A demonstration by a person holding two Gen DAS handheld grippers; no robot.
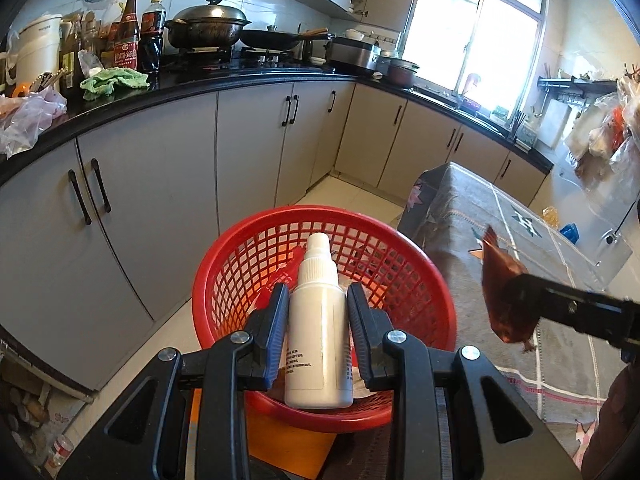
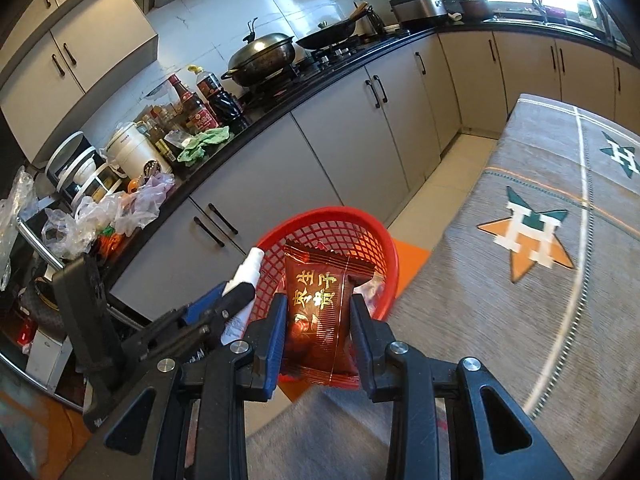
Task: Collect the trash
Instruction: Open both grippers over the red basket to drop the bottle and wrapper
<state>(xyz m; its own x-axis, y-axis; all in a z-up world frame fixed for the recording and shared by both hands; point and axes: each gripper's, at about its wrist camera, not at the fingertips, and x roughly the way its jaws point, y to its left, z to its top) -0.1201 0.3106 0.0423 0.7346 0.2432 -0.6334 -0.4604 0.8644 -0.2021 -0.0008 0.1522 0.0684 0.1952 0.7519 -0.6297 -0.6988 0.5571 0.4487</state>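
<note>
The white spray bottle hides much of the red basket's inside, so its contents cannot be told. Small print on the bottle is illegible. The red snack packet covers the basket's near right wall. The far-right patterned tablecloth smears with blur.

Spray bottle: white plastic, capped nozzle pointing to 12 o'clock, small printed label low on its side; upright, clamped between blue pads, above the basket.

Snack packet: dark red foil, gold characters, crimped ends, sealed; upright, pinched at both sides, over the basket's near rim.

Basket: round, red plastic lattice, open top, on the floor, scraps inside.
</note>
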